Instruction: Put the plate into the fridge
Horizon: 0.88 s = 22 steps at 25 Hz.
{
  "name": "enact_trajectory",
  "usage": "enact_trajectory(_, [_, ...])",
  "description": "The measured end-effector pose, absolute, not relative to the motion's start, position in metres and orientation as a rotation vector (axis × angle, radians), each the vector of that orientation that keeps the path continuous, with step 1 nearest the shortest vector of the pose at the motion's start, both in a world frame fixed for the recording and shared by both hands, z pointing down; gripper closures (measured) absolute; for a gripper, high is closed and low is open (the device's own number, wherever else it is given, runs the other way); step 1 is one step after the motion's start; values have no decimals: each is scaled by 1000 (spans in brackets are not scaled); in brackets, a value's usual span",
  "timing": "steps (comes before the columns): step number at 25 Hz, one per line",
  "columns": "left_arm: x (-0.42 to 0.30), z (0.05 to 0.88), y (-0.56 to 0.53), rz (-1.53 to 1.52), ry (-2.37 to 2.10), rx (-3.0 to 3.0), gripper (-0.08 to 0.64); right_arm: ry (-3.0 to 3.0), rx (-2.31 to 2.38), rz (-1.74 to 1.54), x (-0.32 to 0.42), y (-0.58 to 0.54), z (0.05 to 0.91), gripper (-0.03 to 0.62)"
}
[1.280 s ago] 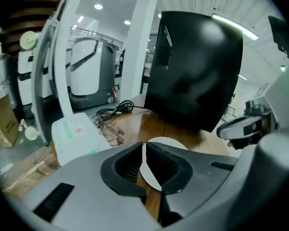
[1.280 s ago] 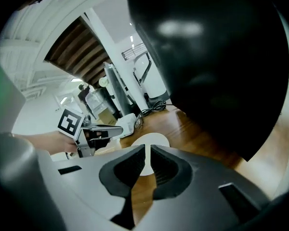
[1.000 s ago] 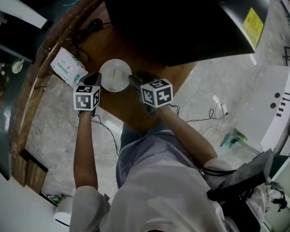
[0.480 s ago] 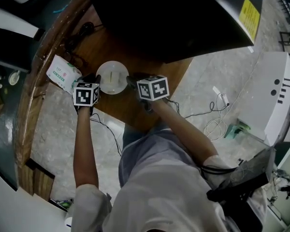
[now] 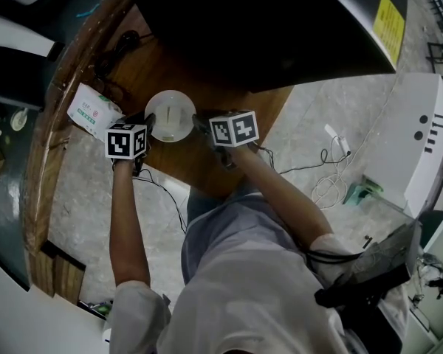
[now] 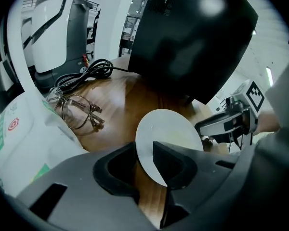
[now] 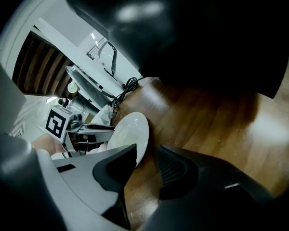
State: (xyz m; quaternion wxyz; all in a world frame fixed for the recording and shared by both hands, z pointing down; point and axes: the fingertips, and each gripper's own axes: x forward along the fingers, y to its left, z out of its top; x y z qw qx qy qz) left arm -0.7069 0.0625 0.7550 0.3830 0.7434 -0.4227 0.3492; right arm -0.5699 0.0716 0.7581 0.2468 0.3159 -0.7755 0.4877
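- The plate (image 5: 170,115) lies on the wooden table (image 5: 199,164), squarely between the two grippers, with neither arm the nearer.
- The left gripper (image 6: 144,165) meets the plate's left rim. Its jaws straddle the edge, though no view shows whether they pinch it.
- The right gripper (image 7: 147,170) takes the opposite rim, jaws apart with the edge between them and bare wood showing beside one jaw.
- A two-sided lift looks the likely next move, and each side would need a firm bite first.
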Motion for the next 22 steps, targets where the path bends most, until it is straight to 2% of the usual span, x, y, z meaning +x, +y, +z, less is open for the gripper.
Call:
enact_trajectory(8, [-705, 757, 60, 873, -1087, 1879, 452, -2117, 813, 1432, -575, 74, 759, 461])
enact_trajectory(14, [-702, 758, 60, 856, -1097, 1876, 452, -2109, 808, 1548, -578, 76, 763, 499])
enact_trajectory(22, [-706, 758, 58, 723, -1138, 1839, 457, -2073, 755, 1893, -584, 75, 761, 505])
